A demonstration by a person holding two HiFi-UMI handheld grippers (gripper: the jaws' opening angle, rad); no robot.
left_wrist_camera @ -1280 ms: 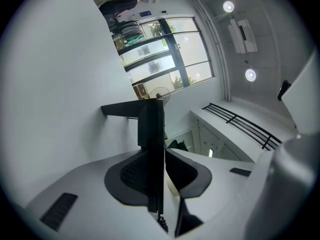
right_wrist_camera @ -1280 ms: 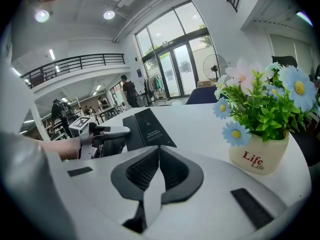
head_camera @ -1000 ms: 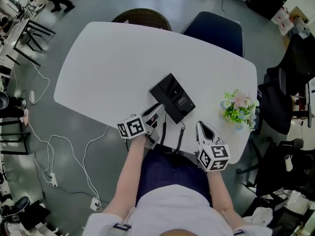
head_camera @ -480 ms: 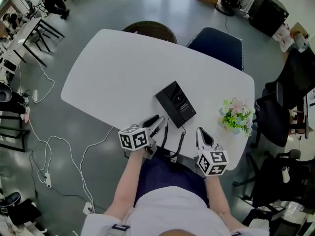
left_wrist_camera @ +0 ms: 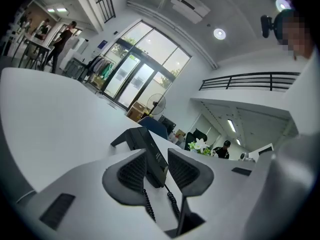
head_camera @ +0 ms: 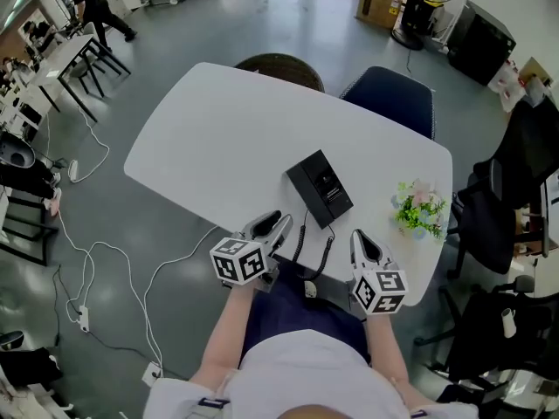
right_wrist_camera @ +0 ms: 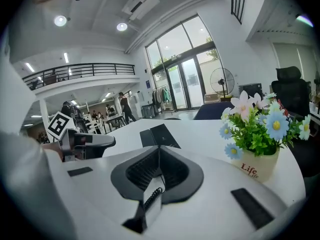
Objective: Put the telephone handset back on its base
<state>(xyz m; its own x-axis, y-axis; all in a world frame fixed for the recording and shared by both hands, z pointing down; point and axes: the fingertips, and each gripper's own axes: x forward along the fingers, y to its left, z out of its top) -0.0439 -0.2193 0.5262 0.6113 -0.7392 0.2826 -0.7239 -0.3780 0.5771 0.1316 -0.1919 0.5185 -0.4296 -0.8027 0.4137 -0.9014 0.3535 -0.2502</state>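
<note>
Carry step: left gripper (head_camera: 272,225) clamped on black telephone handset (left_wrist_camera: 156,166) at lower centre of frame, short of black rectangular base (head_camera: 320,186) on white desk (head_camera: 227,138); right gripper (head_camera: 360,238) closed, empty; next, line handset up over base and lower it

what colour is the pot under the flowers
The pot is white with red lettering; right gripper view.

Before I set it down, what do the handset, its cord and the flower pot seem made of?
Handset: black hard plastic, matte, with moulded edges. Cord: black spiral coil, probably flexible plastic sheath. Flower pot: white, smooth, slight gloss, printed lettering; ceramic or plastic, can't tell.
</note>
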